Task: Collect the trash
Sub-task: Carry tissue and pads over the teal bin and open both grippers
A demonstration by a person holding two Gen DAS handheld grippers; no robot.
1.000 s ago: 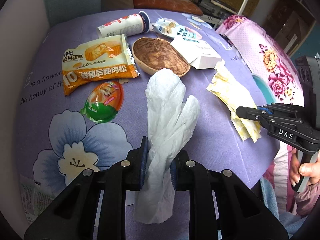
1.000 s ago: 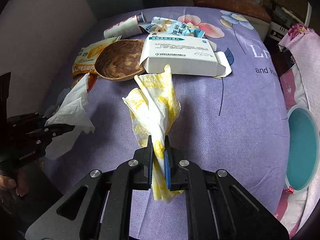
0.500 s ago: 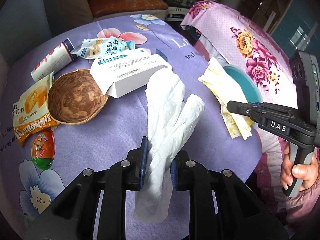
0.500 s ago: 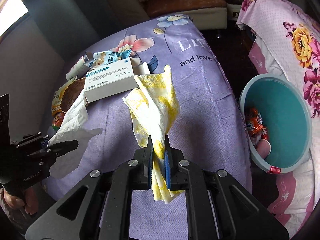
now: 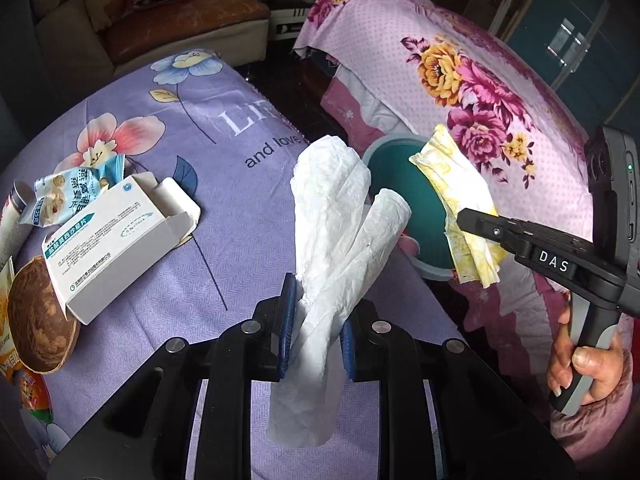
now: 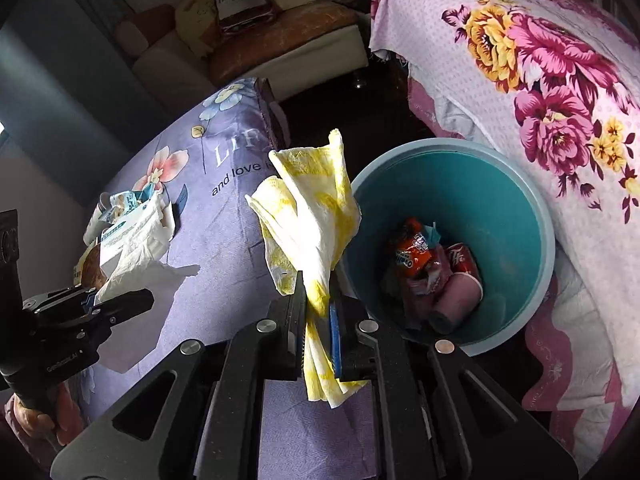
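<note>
A purple floral cloth (image 5: 224, 208) printed with white lettering covers the surface. Beside it, across a dark gap of floor (image 6: 360, 116), a pink cloth with large magenta and yellow flowers (image 5: 460, 92) drapes other furniture. Behind stands a sofa with a brown cushion (image 6: 280, 28). Daylight falls from the left.

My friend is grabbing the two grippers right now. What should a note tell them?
Left gripper: shut on the white tissue.
Right gripper: shut on the yellow-stained tissue, beside the teal bin.
Done: bin already holds a snack wrapper, a cup and a can.
Left: drop both tissues in, then fetch the white box, blue wrapper and coconut shell from the purple table.
</note>
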